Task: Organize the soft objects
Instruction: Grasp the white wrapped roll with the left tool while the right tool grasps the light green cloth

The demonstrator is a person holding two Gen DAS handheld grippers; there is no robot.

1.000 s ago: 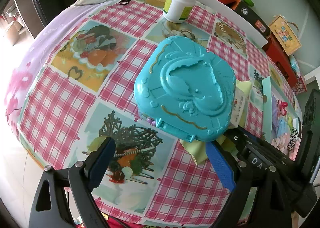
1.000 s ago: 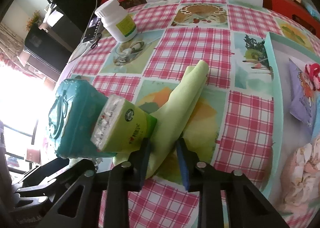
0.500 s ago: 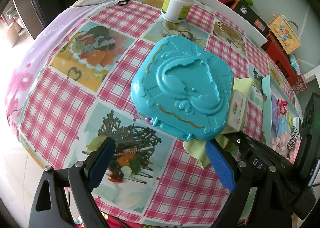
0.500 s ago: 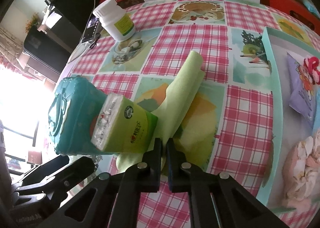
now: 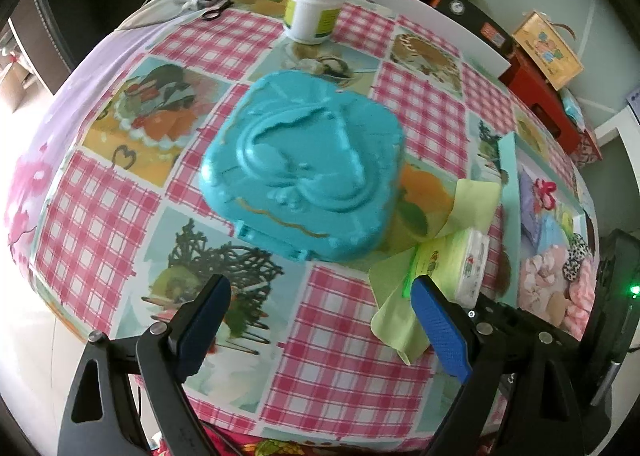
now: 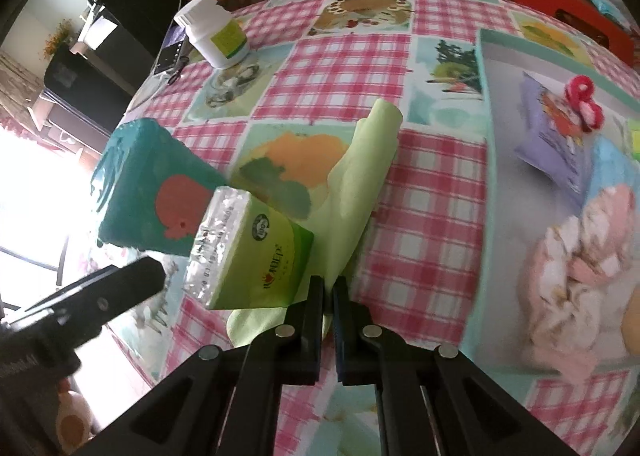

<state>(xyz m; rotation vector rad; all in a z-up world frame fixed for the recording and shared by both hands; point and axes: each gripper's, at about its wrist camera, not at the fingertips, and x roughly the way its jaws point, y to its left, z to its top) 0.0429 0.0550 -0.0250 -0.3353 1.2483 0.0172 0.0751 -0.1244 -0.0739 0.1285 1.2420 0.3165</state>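
Lower centre of the right wrist view, the right gripper (image 6: 328, 288) has its jaws pinched together on one soft, pale green cloth (image 6: 360, 176), which runs up-frame, creased. One glossy tissue pack (image 6: 256, 252) lies on the cloth's left edge. The left gripper (image 5: 320, 320) hangs with jaws wide apart below one moulded turquoise plastic case (image 5: 304, 176)

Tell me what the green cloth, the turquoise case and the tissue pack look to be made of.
Green cloth: thin, matt fabric, perhaps microfibre; it folds and drapes limply from the shut right gripper.
Turquoise case: hard moulded plastic, slightly glossy, with raised relief and hinge lugs.
Tissue pack: soft paper inside glossy plastic film; its crinkled clear end catches the light.
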